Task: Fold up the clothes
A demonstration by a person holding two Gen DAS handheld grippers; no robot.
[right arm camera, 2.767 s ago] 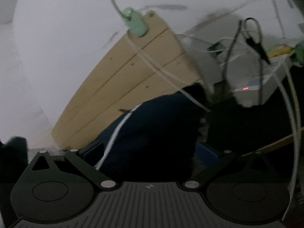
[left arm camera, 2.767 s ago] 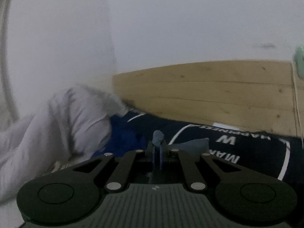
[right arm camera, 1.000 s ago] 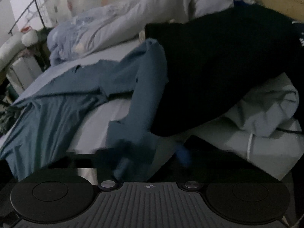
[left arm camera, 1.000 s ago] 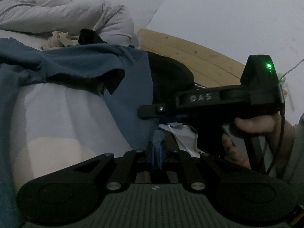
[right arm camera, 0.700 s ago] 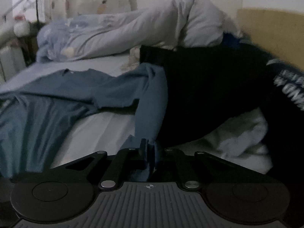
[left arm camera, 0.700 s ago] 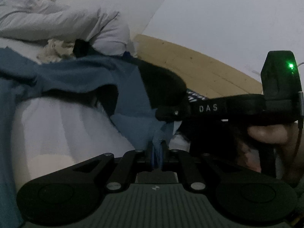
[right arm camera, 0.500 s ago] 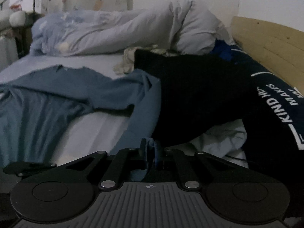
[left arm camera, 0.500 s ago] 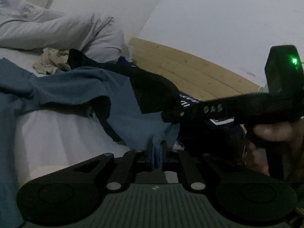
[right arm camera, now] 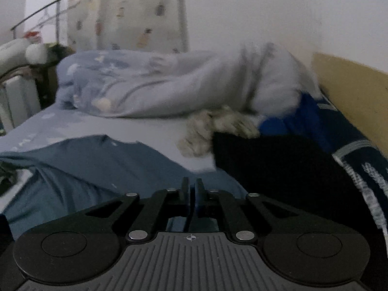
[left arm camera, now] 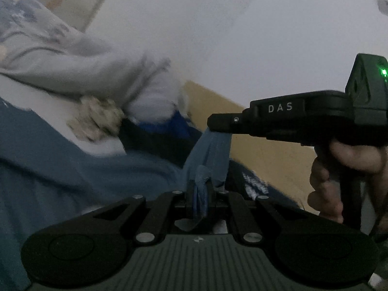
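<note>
**Both grippers lift the blue shirt's edge**

Closest in the left view, the left gripper (left arm camera: 200, 194) is pinched shut on a bit of the blue shirt (left arm camera: 72, 169). A small tuft of cloth sticks up between its fingers. Just past it, the right gripper (left arm camera: 213, 122) is shut on the same shirt, and a strip of cloth hangs down from its tip. A hand (left arm camera: 349, 169) holds its handle.

In the right view, the rest of the shirt lies spread on the bed (right arm camera: 145, 126), out to the left. A black garment (right arm camera: 278, 165) lies beside it on the right. A pale quilt (right arm camera: 169, 82) is bunched up farther back, by the wooden headboard (right arm camera: 351, 92).

The step looks like picking up one edge to start a fold. Next, both grippers likely need to carry that edge over the flat part together, keeping it tight and clear of the black garment.
</note>
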